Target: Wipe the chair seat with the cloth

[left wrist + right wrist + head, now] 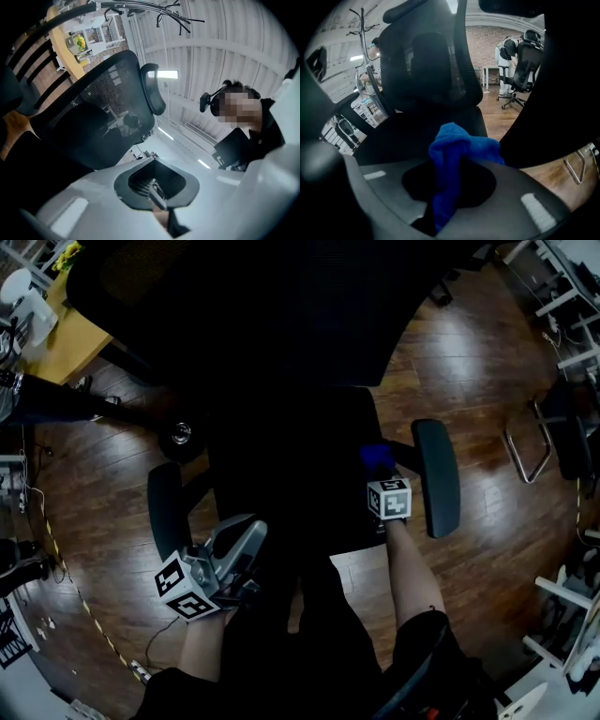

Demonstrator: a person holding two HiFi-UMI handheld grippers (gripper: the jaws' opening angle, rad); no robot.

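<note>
Cloth [457,140], one, clamped in right tool [448,190].

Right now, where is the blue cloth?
In the head view, the blue cloth is pinched in the right claw over the right side of the chair seat, just inside the right-hand armrest.

dark wooden floor [487,381] carries the black office chair [272,306].

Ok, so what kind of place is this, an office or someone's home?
Most likely an open office or lab. A black mesh office chair stands on a wood floor, more office chairs stand further back, and a wooden desk sits nearby.
</note>
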